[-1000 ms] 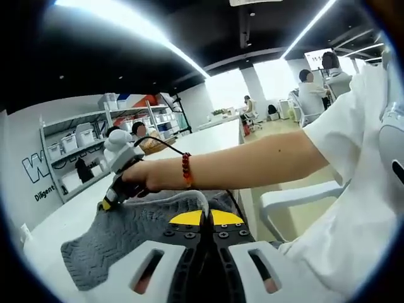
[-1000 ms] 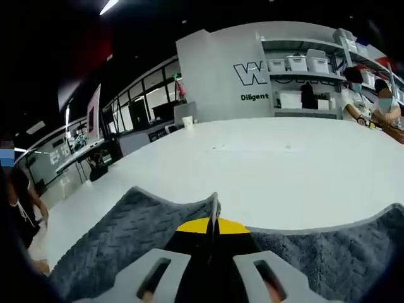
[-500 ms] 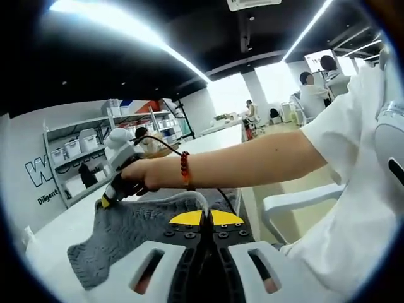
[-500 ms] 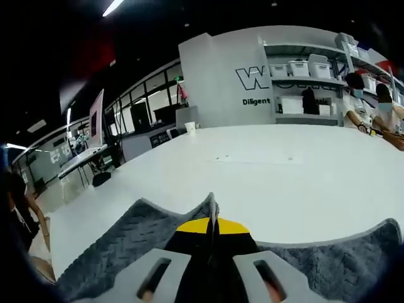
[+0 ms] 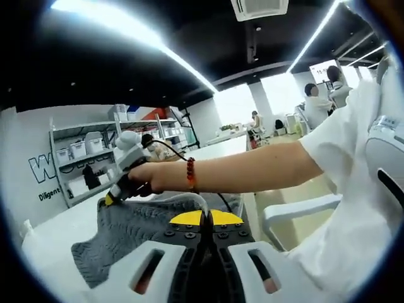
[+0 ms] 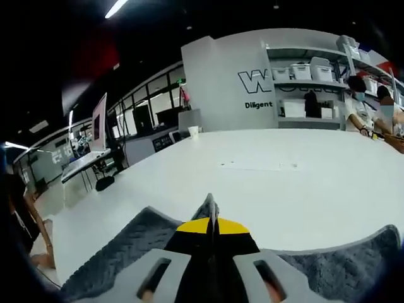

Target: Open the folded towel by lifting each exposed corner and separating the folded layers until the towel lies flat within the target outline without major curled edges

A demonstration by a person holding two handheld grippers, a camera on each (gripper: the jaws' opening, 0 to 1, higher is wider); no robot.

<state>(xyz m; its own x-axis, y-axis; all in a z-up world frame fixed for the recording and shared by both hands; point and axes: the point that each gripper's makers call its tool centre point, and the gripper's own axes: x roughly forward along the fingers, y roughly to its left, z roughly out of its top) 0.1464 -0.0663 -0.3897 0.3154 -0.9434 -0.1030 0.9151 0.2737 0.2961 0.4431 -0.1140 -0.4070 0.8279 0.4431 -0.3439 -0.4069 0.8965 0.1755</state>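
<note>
The grey towel [image 5: 132,233] lies stretched over the white table [image 5: 57,230]. In the left gripper view my left gripper [image 5: 205,218] is shut on the towel's near edge, a fold of cloth rising between its jaws. Farther along the towel, the right gripper [image 5: 110,199] is held by a hand with a red bead bracelet and pinches the far edge. In the right gripper view my right gripper [image 6: 213,214] is shut on a raised peak of the grey towel [image 6: 120,252], which spreads left and right below it.
White table [image 6: 271,183] stretches wide ahead in the right gripper view, with a paper cup [image 6: 193,131] at its far end. Shelves with white bins [image 6: 309,66] stand along the wall. People sit at the far right [image 6: 360,104]. A white chair [image 5: 297,208] stands beside the table.
Both views have tilted up a little, so both grippers seem to have lifted slightly with the towel edges held. Grips are unchanged.
</note>
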